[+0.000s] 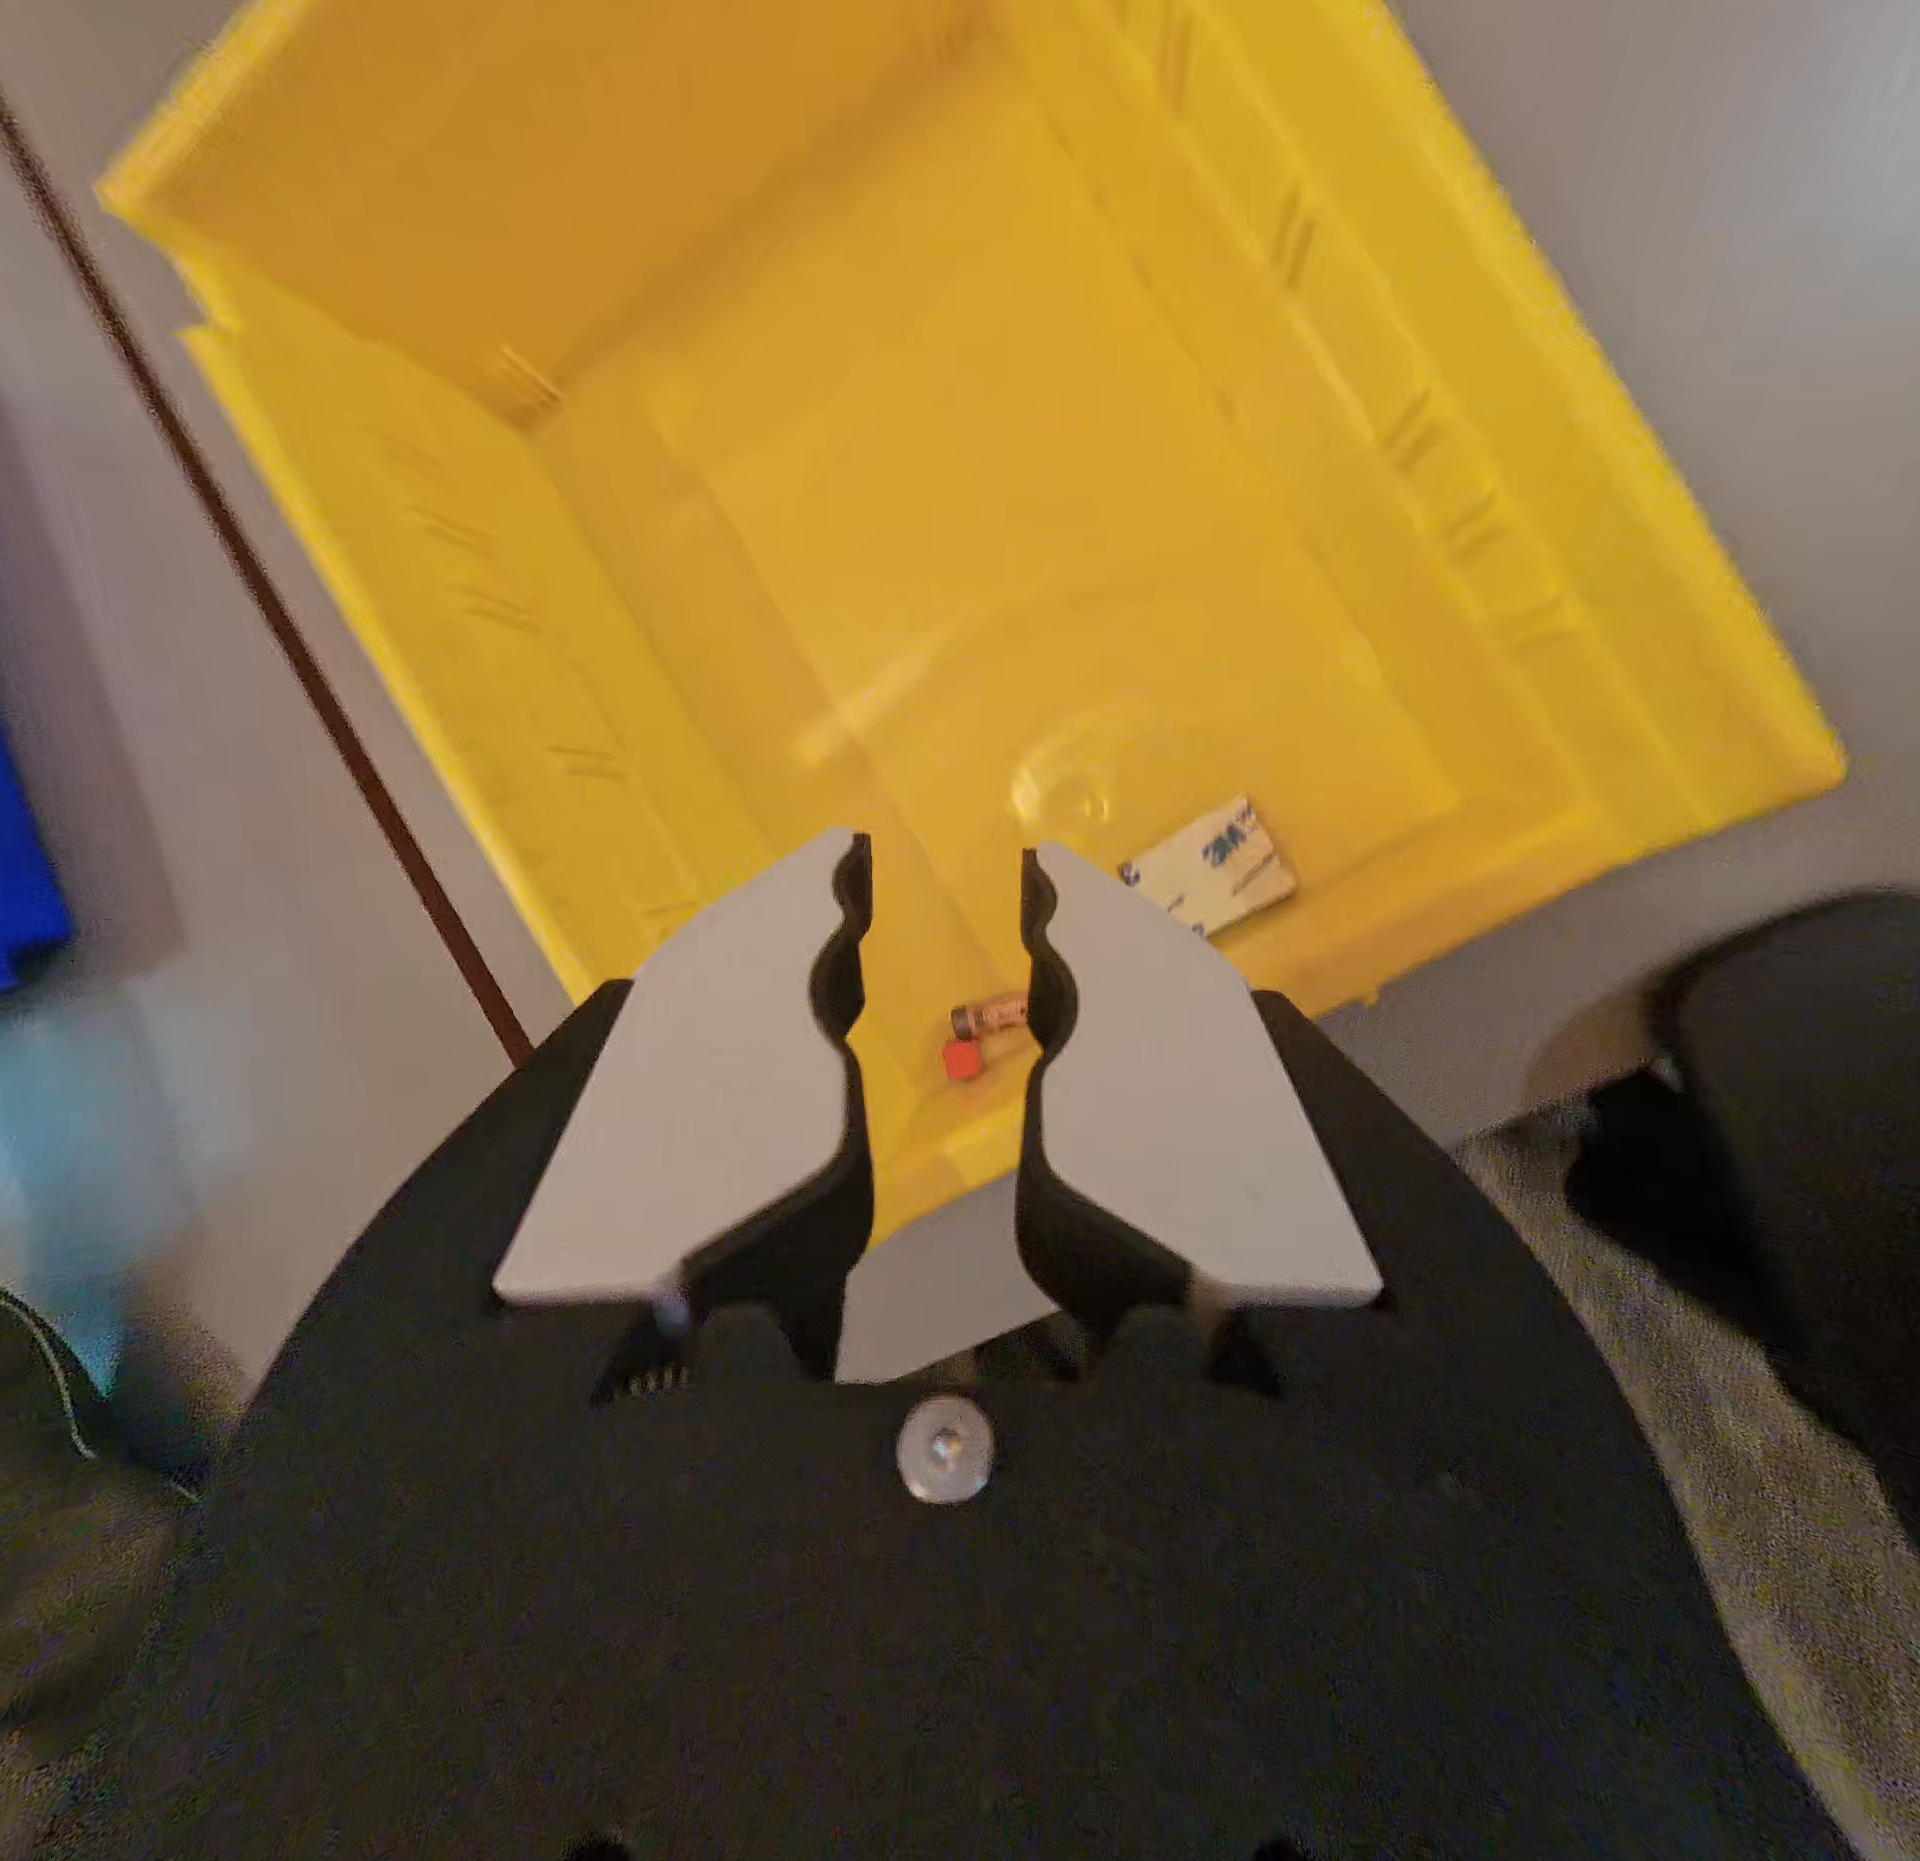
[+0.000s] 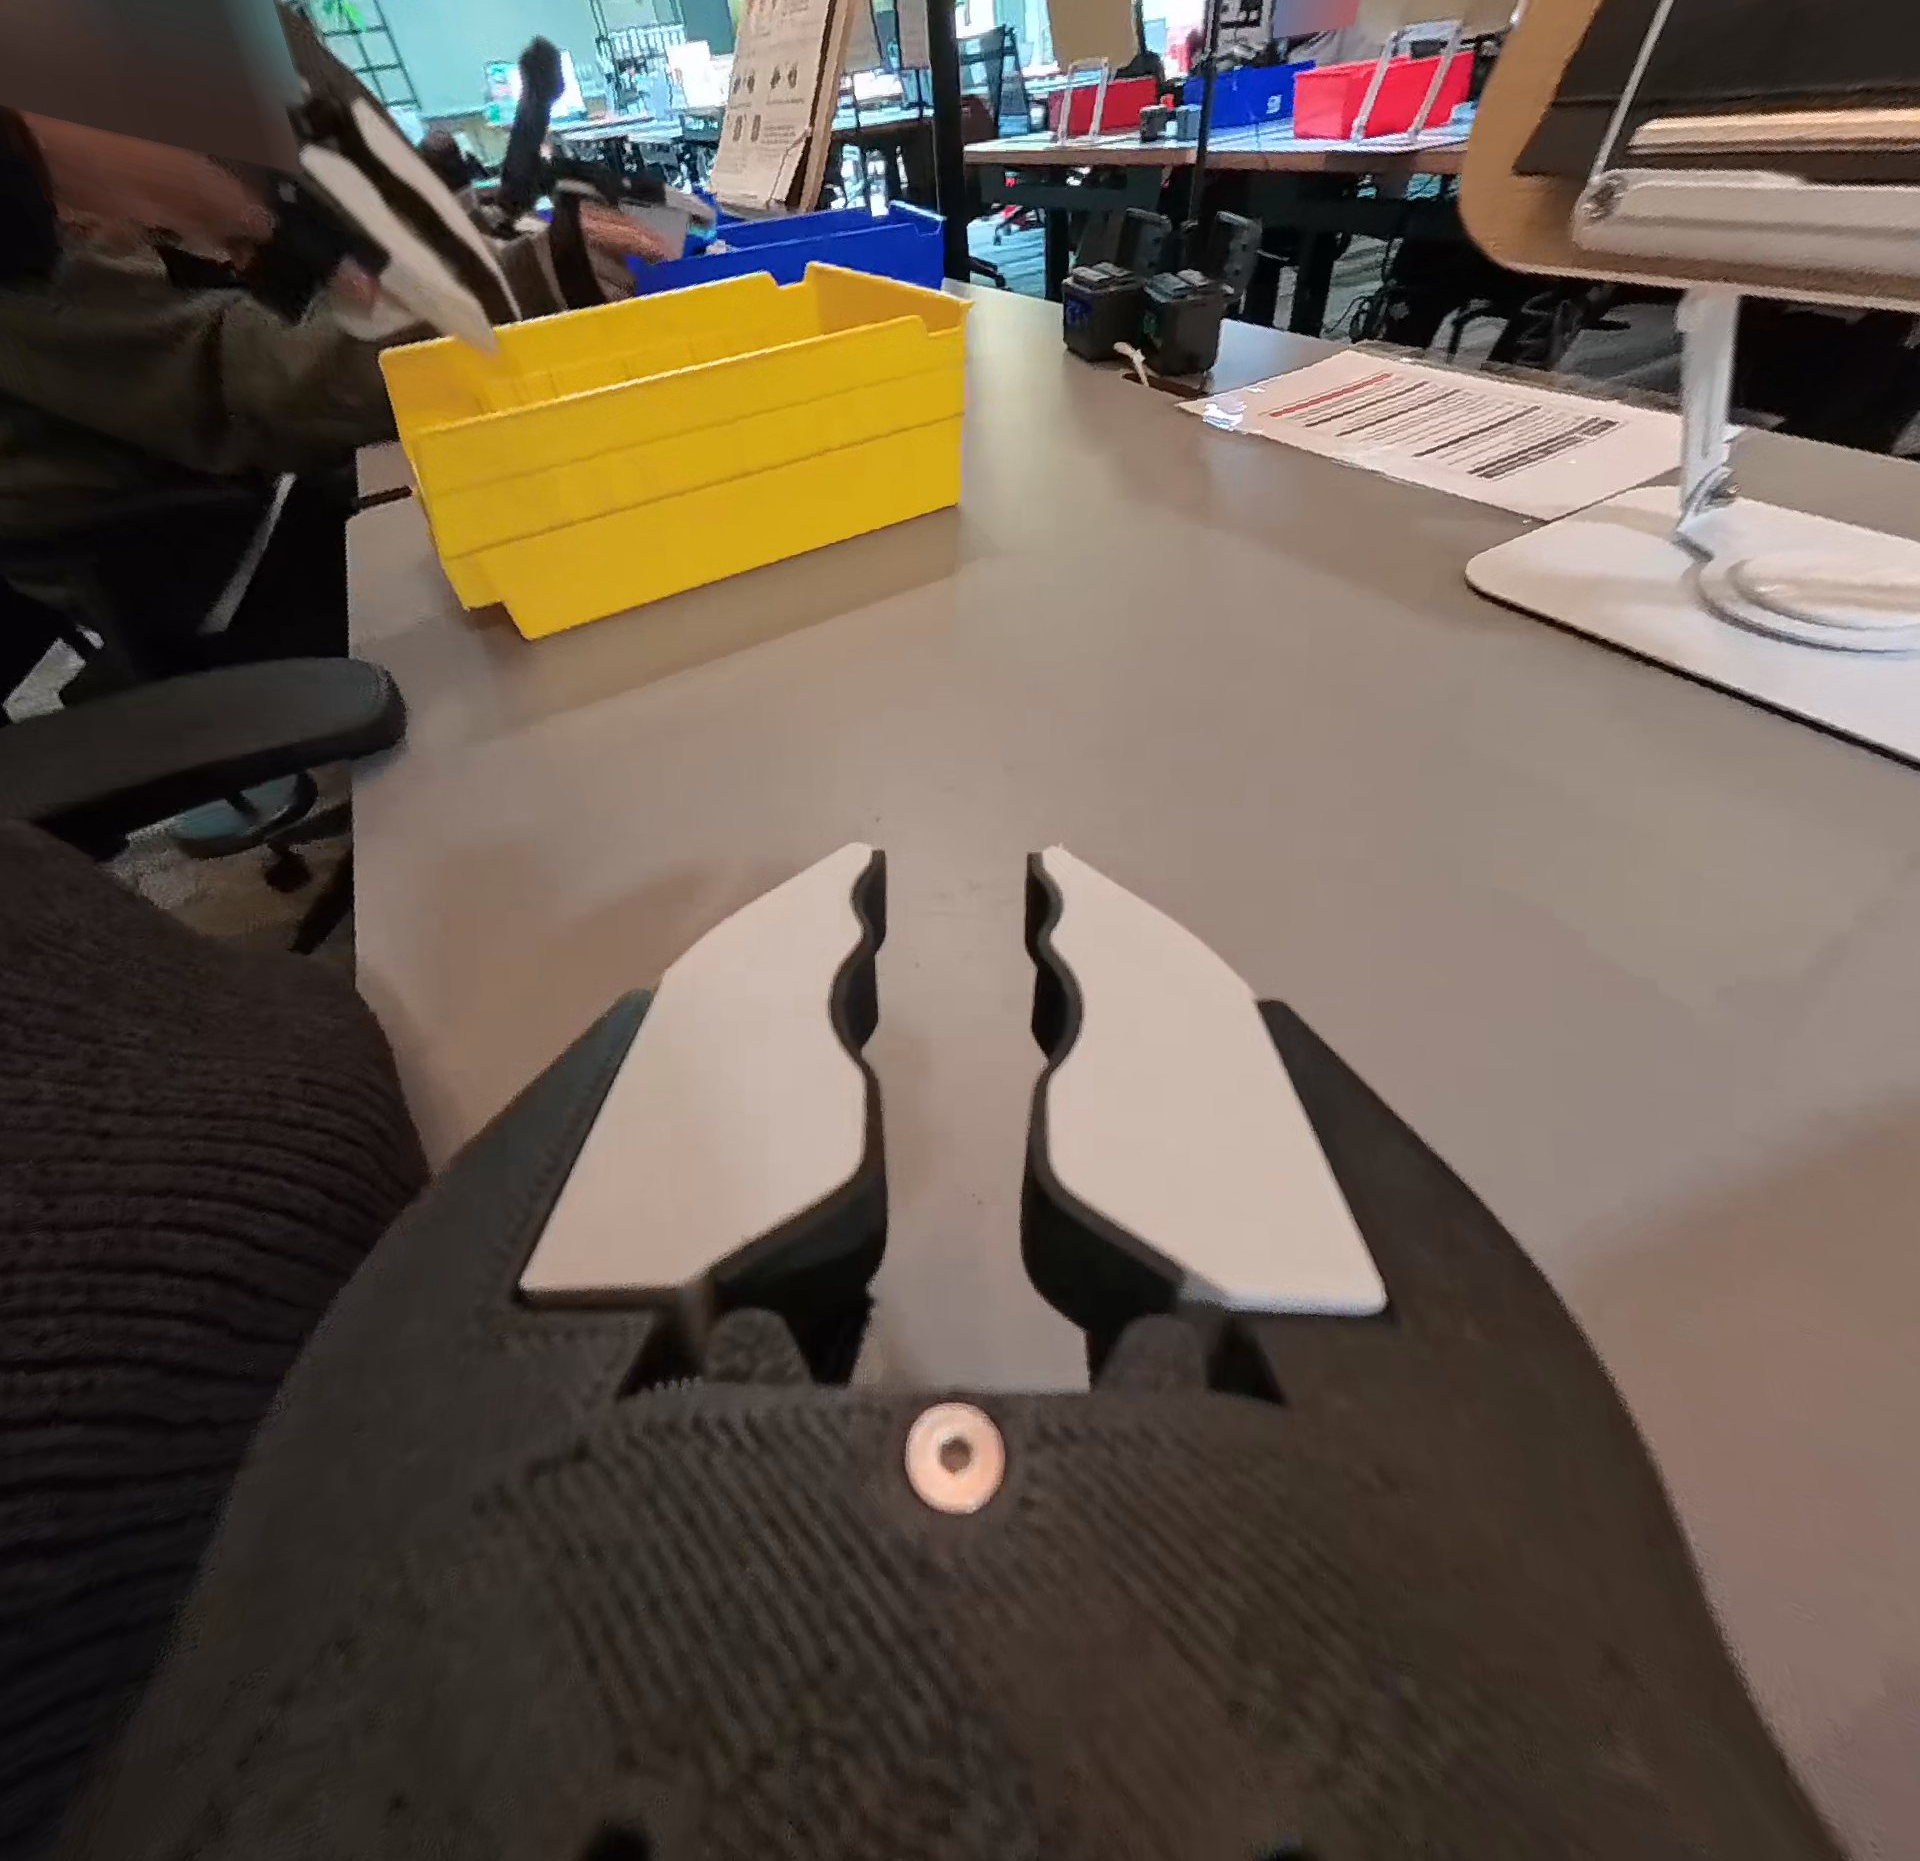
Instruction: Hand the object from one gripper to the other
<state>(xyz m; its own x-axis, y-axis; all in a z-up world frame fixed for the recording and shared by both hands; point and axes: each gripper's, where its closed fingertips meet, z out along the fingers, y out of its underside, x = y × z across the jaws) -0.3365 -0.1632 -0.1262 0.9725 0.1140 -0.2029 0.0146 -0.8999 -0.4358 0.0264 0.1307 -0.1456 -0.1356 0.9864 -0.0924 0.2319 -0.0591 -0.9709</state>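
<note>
- Count: two tongs, one yellow bin [image 1: 935, 409], one small object [image 1: 982, 1032] in it, one pale adhesive pad [image 1: 1216, 861] in it.
- My left tongs [image 1: 945, 855] hang above the near end of the bin, pointing down into it; jaws parted, nothing between them.
- My right tongs [image 2: 954, 861] sit low over the bare grey table [image 2: 1247, 772], well apart from the bin; jaws parted, empty.
- The object, a short metallic cylinder with a red-orange block at one end, lies on the bin floor near the close wall, seen through the left jaw gap, partly hidden by one finger.
- Only the left view shows the bin's inside; the right view shows its outer walls [image 2: 707, 492] and my left tongs [image 2: 416, 253] at its rim, blurred.
- Right view only: a printed sheet [image 2: 1444, 424], a white monitor stand [image 2: 1714, 564], a chair armrest [image 2: 197, 731], two dark chargers [image 2: 1143, 320].
</note>
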